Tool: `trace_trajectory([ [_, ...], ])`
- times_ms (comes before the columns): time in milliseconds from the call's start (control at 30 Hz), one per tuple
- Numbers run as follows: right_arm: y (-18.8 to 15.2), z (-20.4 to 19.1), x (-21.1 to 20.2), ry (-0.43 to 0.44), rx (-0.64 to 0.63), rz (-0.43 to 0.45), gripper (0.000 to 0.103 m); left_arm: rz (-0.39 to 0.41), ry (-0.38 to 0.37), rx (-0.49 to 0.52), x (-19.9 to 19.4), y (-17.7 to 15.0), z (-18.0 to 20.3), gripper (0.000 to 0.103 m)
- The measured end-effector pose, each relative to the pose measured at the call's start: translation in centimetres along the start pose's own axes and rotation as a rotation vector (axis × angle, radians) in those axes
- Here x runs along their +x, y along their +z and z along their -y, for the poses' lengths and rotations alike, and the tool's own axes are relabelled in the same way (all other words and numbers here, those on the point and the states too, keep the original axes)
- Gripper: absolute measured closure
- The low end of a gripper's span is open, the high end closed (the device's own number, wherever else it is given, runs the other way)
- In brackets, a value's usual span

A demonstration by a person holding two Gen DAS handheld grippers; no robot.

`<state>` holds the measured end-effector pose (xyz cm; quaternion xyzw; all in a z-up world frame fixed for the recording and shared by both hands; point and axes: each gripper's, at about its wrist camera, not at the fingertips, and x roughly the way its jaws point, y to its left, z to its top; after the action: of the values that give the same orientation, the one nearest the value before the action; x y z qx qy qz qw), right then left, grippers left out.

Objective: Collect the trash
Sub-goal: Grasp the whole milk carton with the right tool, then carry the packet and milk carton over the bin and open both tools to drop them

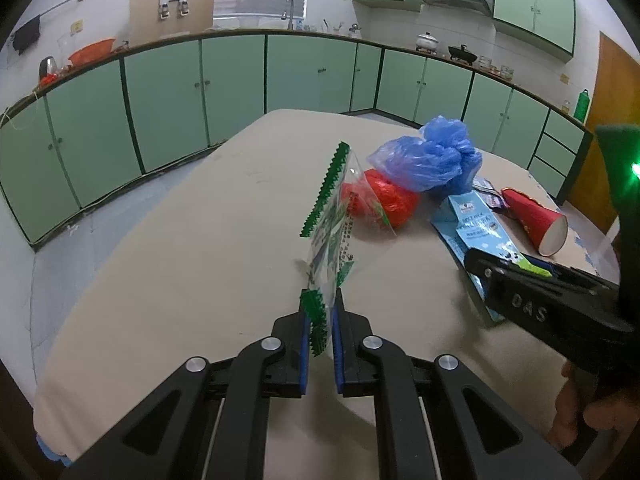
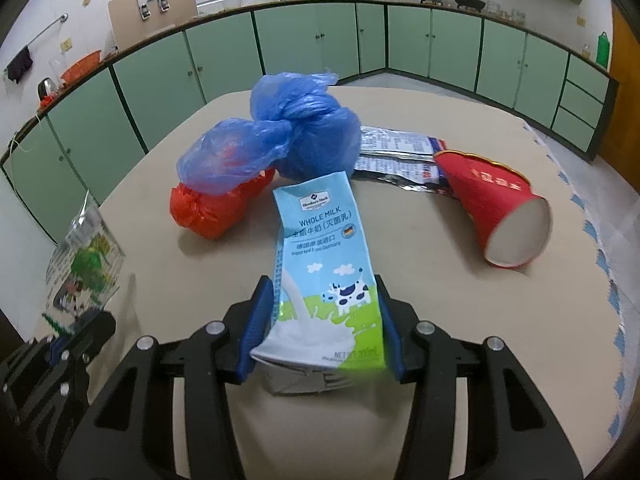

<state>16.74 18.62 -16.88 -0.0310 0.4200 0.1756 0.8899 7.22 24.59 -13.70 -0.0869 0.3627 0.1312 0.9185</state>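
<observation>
My left gripper (image 1: pixel 320 304) is shut on a clear plastic wrapper (image 1: pixel 332 232) with green serrated edges, which stands up from its jaws above the table. The same wrapper (image 2: pixel 84 264) and the left gripper (image 2: pixel 68 344) show at the lower left of the right wrist view. A blue whole-milk carton (image 2: pixel 320 260) lies on the beige table (image 2: pixel 440 320). My right gripper (image 2: pixel 324 296) has its blue pads against both sides of the carton's near end. From the left wrist view, the right gripper (image 1: pixel 492 268) sits over the carton (image 1: pixel 476 228).
Behind the carton lie a knotted blue bag (image 2: pixel 304 128), a red bag (image 2: pixel 216 208), a flattened foil wrapper (image 2: pixel 400 152) and a tipped red paper cup (image 2: pixel 500 208). Green cabinets (image 1: pixel 160 100) line the walls beyond the table. A hand (image 1: pixel 576 408) holds the right gripper.
</observation>
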Motion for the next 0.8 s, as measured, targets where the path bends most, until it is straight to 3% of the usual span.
trace_trajectory([
  [467, -3.6, 6.4, -6.0, -0.028, 0.041, 0.003, 0.056, -0.001, -0.076, 0.058, -1.1, -0.8, 4.1, 0.094],
  [800, -6.1, 7.0, -5.8, -0.029, 0.034, -0.022, 0.053, -0.019, -0.109, 0.097, -1.8, -1.6, 6.9, 0.094],
])
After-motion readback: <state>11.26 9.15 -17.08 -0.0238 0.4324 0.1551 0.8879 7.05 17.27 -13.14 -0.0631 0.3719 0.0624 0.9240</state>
